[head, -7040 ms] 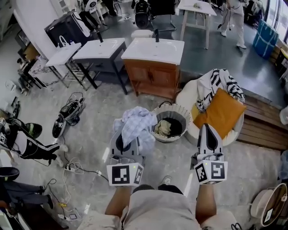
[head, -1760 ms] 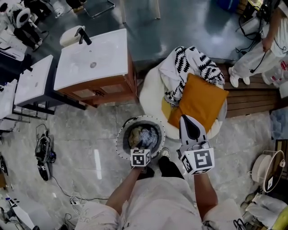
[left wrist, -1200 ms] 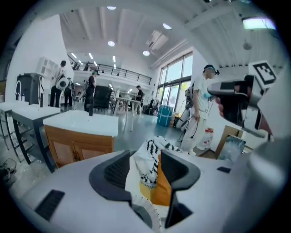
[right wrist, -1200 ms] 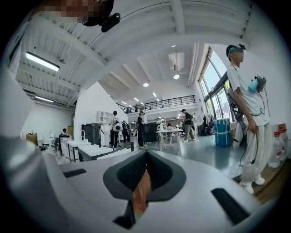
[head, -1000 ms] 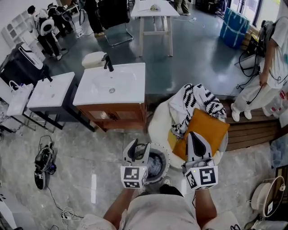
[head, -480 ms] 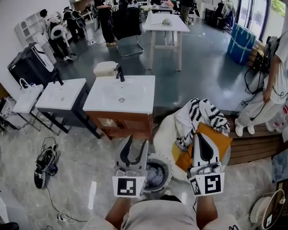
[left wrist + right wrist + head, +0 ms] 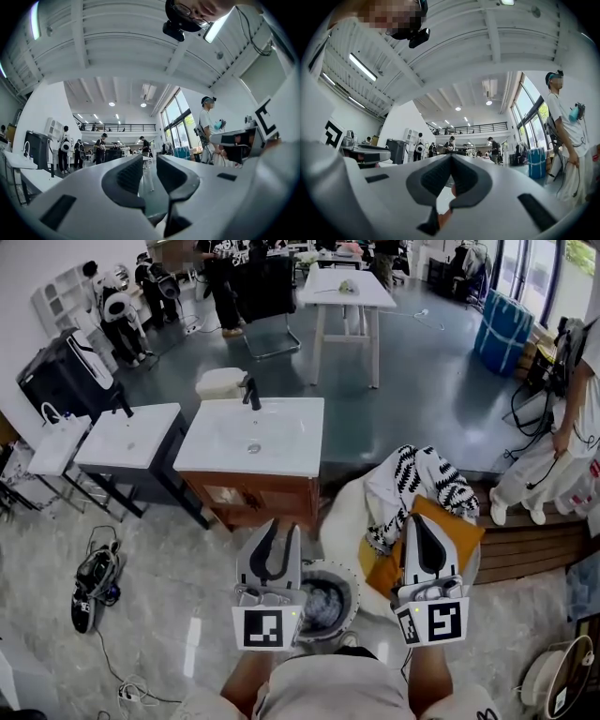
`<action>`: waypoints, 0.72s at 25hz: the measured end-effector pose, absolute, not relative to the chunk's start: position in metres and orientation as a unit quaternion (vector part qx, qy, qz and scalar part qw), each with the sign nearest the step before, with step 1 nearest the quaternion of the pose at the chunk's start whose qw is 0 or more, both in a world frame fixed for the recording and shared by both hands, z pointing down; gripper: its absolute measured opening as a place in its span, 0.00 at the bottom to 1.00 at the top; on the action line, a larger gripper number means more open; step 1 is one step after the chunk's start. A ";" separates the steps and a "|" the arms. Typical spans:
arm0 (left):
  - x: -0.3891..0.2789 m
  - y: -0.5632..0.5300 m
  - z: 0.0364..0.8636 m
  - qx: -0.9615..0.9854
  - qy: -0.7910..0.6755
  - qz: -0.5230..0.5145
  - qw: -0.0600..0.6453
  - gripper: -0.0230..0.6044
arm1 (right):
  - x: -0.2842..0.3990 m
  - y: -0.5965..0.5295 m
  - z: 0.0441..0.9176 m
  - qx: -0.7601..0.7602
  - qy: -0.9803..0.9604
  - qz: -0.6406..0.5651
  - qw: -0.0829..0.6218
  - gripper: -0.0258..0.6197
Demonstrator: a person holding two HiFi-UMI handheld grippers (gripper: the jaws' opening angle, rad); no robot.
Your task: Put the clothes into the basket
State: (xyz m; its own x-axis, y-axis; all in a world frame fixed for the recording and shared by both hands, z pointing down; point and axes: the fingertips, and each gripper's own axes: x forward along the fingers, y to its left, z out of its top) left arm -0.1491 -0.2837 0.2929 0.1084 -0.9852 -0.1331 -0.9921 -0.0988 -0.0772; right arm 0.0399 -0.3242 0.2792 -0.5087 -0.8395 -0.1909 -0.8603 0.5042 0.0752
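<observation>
a: where do things stand?
b: the clothes lie bundled inside the basket. it sits on the floor just in front of the person's feet, partly behind the left gripper. that gripper's jaws have just been closing; a narrow gap is left and nothing is between them. the right gripper has its jaws pressed together, also on nothing. both point out across the room, roughly level.
a: so what could go wrong?
b: 2 things, i'd judge. 1: the basket is so near the feet, and so hidden by the left gripper, that a step forward could tip it and spill the bundle. 2: a black-and-white patterned cloth is draped on the white chair, touching the orange cushion. i can't tell whether it's a garment or a throw. if it counts as clothes, stopping here leaves the task short.
a: and if they go for it?
b: the jaws would need opening first. a clenched right gripper would only shove the cloth, or drag the cushion along with it.
</observation>
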 end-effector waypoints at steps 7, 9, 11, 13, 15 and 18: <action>-0.142 -0.284 0.293 -0.744 0.664 0.026 0.073 0.05 | 0.048 -0.326 0.282 -0.499 0.861 0.076 0.063 0.02; -0.141 -0.284 0.294 -0.745 0.663 0.025 0.074 0.05 | 0.051 -0.325 0.283 -0.500 0.860 0.076 0.064 0.02; -0.140 -0.283 0.296 -0.746 0.662 0.022 0.074 0.05 | 0.052 -0.325 0.283 -0.501 0.860 0.076 0.063 0.02; -0.139 -0.283 0.296 -0.746 0.661 0.018 0.075 0.05 | 0.053 -0.324 0.284 -0.503 0.859 0.080 0.060 0.02; -0.138 -0.283 0.297 -0.748 0.659 0.015 0.078 0.05 | 0.052 -0.323 0.284 -0.504 0.857 0.088 0.054 0.02; -0.137 -0.284 0.299 -0.748 0.659 0.016 0.074 0.05 | 0.051 -0.323 0.285 -0.503 0.858 0.093 0.049 0.02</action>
